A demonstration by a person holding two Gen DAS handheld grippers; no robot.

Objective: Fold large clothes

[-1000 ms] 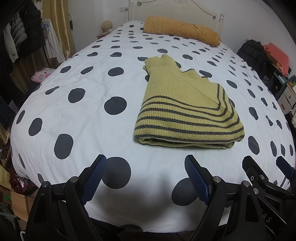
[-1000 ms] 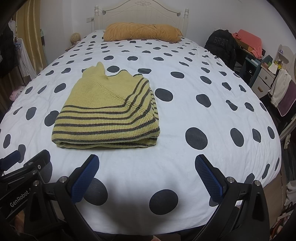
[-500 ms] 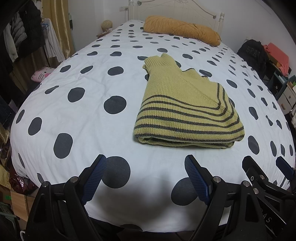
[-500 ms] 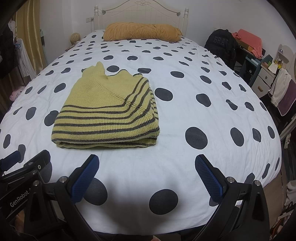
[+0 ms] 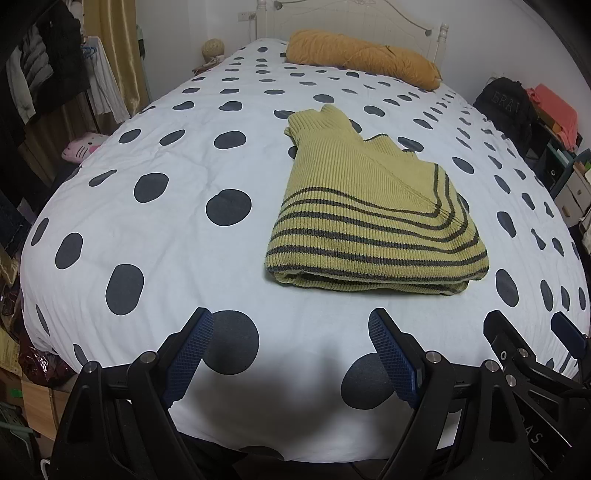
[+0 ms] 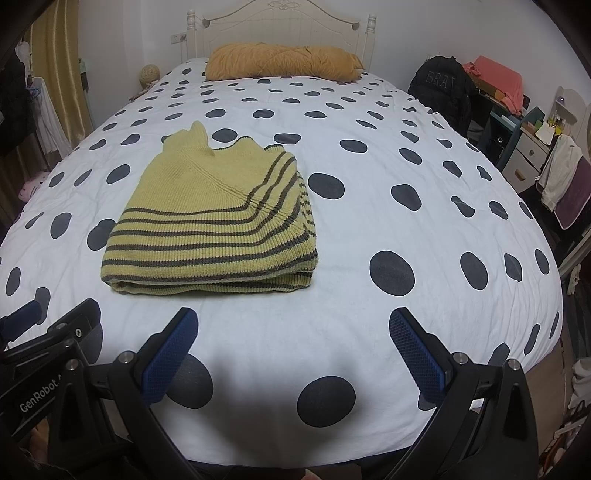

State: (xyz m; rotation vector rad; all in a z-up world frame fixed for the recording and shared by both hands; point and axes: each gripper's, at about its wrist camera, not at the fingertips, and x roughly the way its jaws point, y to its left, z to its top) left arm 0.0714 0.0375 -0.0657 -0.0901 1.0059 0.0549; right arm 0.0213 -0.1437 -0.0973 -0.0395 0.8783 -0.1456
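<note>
A yellow-green knitted sweater (image 5: 369, 218) with dark stripes lies folded into a thick rectangle on the white bedcover with dark dots (image 5: 166, 229); its collar points toward the headboard. In the right wrist view the sweater (image 6: 214, 225) sits left of centre. My left gripper (image 5: 290, 325) hovers over the bed's near edge, short of the sweater, open with nothing between its blue pads. My right gripper (image 6: 291, 323) hangs beside it, also open and empty, to the right of the sweater's near fold. Each gripper shows at the edge of the other's view.
An orange pillow (image 6: 280, 61) lies against the white headboard (image 6: 280, 22). A black backpack (image 6: 441, 85) and cluttered drawers (image 6: 532, 147) stand to the right of the bed. Hanging clothes (image 5: 44, 77) and a curtain line the left side.
</note>
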